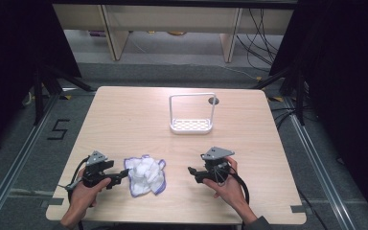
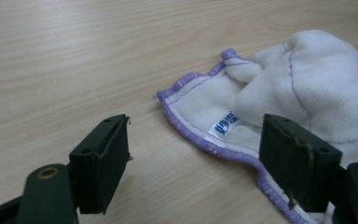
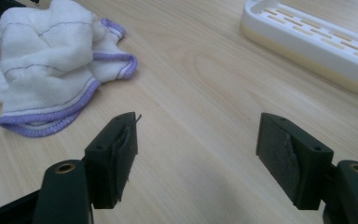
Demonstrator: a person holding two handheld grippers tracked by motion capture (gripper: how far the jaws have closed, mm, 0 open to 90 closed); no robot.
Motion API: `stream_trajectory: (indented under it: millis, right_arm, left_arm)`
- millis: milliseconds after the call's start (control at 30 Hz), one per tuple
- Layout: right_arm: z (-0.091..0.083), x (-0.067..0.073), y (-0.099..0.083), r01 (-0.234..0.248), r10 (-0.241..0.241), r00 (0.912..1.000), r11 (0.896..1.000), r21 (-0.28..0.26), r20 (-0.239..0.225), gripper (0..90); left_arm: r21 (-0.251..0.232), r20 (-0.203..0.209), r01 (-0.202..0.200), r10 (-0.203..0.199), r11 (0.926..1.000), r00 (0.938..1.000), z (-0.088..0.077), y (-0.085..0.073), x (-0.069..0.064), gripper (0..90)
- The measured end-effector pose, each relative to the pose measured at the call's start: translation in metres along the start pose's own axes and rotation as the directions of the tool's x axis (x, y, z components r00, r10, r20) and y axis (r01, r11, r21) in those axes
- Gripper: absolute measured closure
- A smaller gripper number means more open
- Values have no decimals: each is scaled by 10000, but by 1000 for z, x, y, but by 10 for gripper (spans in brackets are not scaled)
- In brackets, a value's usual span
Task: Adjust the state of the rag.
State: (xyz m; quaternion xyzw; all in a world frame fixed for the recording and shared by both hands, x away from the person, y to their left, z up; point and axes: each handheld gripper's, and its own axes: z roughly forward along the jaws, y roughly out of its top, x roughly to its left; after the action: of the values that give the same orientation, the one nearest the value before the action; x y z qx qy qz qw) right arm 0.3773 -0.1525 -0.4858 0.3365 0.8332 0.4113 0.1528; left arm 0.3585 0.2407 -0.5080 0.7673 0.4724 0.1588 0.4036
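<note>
Cloth sits crumpled near the front edge of the wooden surface, white with purple stitched trim, and there's a small white tag with blue characters on it that I can't really read in the left gripper view. The left gripper is right at its left edge, jaws wide apart with nothing pinched, one jaw over the purple hem. The right gripper is off to the other side, near but clear of the cloth, also wide open and holding nothing. A white slotted rack with a wire handle stands further back, well apart, with lots of bare wood between.
</note>
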Motion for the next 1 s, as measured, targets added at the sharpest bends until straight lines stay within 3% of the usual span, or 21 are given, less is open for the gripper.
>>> stream_trajectory:
  millis: [100, 133, 333, 500, 600, 633, 667, 700, 767, 900, 1000]
  right_arm:
    - [8, -1, 6, -47, 48, 9999, 10000, 26, -120, 321]
    - [14, -1, 9, 63, -62, 9998, 10000, 19, -174, 345]
    - [30, 5, 19, 520, -511, 9981, 9983, 269, -335, 387]
    - [40, 12, 28, 1073, -1076, 9938, 9942, -115, -297, 411]
    - [46, 13, 29, 865, -862, 9951, 9962, 33, -486, 415]
    - [52, 15, 29, 782, -770, 9947, 9968, 162, -685, 424]
    - [54, 16, 29, 768, -756, 9946, 9969, 152, -705, 426]
    - [56, 18, 29, 507, -496, 9960, 9986, 137, -738, 430]
    - [58, 17, 30, 669, -650, 9940, 9976, 193, -876, 437]
    - [66, 20, 33, 641, -614, 9932, 9976, 248, -991, 466]
    - [71, 22, 37, 842, -804, 9915, 9959, 328, -1022, 493]
  left_arm:
    - [140, -4, -178, 178, 9997, 9998, 2, 3, 3, 297]
    - [138, 15, -233, 233, 9996, 9997, 5, 5, 4, 369]
    - [337, -257, -349, 358, 9988, 9990, 11, 8, 6, 360]
    - [521, -203, -317, 328, 9981, 9993, 15, 12, 6, 322]
    - [580, -296, -397, 414, 9975, 9987, 15, 13, 6, 310]
    - [333, -349, -125, 137, 9994, 9993, 17, 14, 5, 285]
    - [503, -290, -294, 308, 9983, 9991, 16, 15, 8, 266]
    - [401, -297, -196, 208, 9990, 9993, 16, 15, 9, 235]
    - [311, -270, -58, 66, 9995, 9996, 17, 16, 10, 219]
    - [64, -471, 1, 2, 10000, 9989, 15, 16, 14, 306]
    - [357, -456, -243, 259, 9991, 9986, 15, 16, 16, 353]
